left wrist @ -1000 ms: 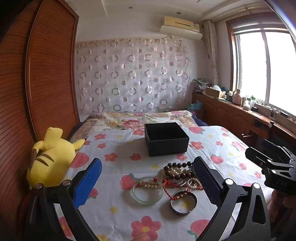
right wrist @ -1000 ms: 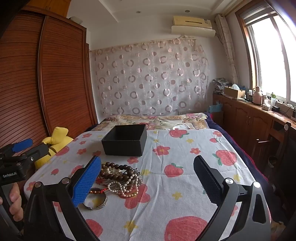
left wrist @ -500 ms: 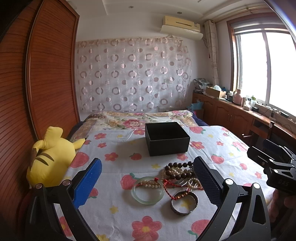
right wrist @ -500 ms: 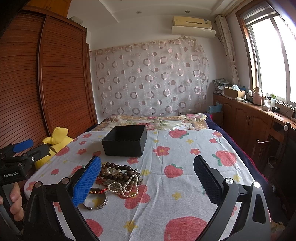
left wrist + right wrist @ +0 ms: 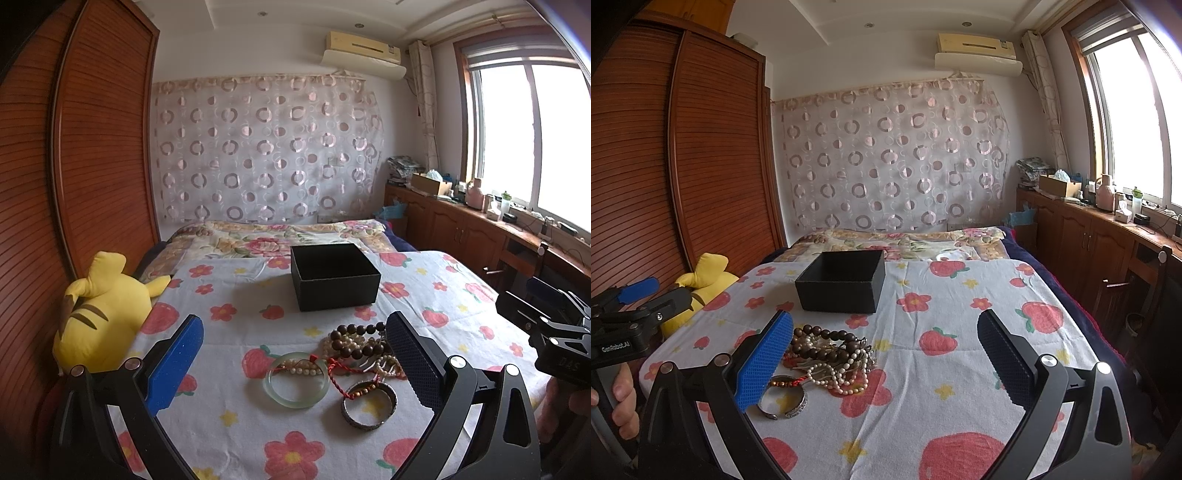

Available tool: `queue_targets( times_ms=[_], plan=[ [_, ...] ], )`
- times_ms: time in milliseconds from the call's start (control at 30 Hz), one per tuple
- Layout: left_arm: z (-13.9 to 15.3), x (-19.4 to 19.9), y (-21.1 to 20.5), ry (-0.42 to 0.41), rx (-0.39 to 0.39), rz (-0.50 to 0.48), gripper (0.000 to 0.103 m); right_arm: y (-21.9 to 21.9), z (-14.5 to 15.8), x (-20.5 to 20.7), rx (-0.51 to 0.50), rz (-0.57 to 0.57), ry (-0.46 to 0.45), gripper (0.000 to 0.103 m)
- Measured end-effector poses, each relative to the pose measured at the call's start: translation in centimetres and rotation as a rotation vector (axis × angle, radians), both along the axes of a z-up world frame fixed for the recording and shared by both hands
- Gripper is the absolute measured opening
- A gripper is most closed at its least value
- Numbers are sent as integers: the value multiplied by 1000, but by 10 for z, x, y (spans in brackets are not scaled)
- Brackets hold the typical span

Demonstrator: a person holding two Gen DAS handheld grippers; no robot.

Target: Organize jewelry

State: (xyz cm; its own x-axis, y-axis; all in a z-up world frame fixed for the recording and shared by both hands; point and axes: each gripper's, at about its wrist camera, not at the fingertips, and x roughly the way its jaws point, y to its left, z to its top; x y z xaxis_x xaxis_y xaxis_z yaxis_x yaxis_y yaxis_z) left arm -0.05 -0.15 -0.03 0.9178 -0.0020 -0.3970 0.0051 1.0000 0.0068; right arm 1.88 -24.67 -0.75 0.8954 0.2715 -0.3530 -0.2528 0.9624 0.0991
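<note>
A heap of jewelry lies on the flowered cloth: a pale green bangle, a silver bangle, a red cord, dark wooden beads and pearl strands. An open black box stands behind the heap; it also shows in the right wrist view. My left gripper is open and empty, just in front of the heap. My right gripper is open and empty, to the right of the heap, its left finger next to the beads.
A yellow plush toy lies at the cloth's left edge beside a wooden wardrobe. A folded quilt lies behind the box. Wooden cabinets with clutter run under the window on the right.
Both grippers have edged slightly forward towards the jewelry heap. Nothing was taken hold of or moved.
</note>
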Motion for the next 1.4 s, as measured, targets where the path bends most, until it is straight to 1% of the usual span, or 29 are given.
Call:
queue_targets(
  times_ms=[1400],
  plan=[
    [0,1,1,3,-6,2,96,1,-1,-1,-2,2,-2,101]
  ],
)
